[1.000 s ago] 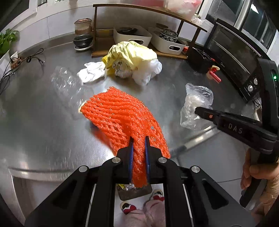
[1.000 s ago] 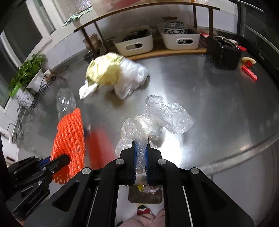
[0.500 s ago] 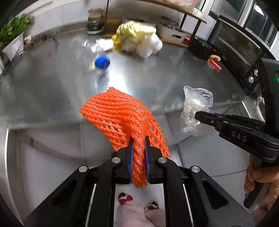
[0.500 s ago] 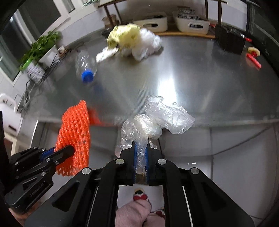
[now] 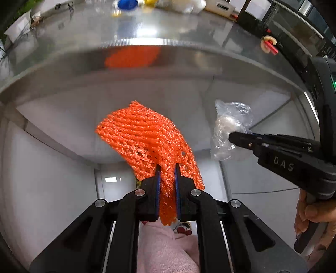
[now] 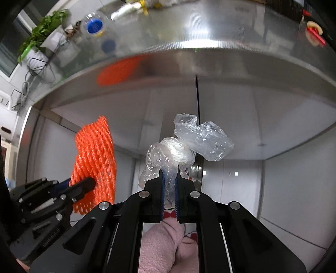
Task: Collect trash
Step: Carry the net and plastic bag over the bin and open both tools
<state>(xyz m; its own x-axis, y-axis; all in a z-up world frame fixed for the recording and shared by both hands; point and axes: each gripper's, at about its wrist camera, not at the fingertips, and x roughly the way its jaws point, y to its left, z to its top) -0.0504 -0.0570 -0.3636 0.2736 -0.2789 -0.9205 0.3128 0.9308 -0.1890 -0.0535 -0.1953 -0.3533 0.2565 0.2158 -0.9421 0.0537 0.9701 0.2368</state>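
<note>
My left gripper (image 5: 167, 168) is shut on an orange foam net (image 5: 145, 138) and holds it in the air below the steel counter's front edge (image 5: 147, 44). My right gripper (image 6: 169, 170) is shut on a crumpled clear plastic bag (image 6: 197, 140), also held off the counter. Each gripper shows in the other view: the right one (image 5: 233, 135) with the bag (image 5: 229, 126) at the right, the left one (image 6: 90, 182) with the net (image 6: 94, 159) at the left. A clear bottle with a blue cap (image 6: 94, 24) lies on the counter behind.
White cabinet fronts (image 6: 231, 105) face me below the counter. A yellow and white heap of trash (image 5: 174, 3) lies at the counter's far side. A potted plant (image 6: 42, 29) and cables stand at the left. A black oven (image 5: 294, 27) is at the right. Pink slippers show below.
Both grippers have dropped from above the counter to below its front edge, each still holding its piece of trash. The counter top has risen to the top of both views.
</note>
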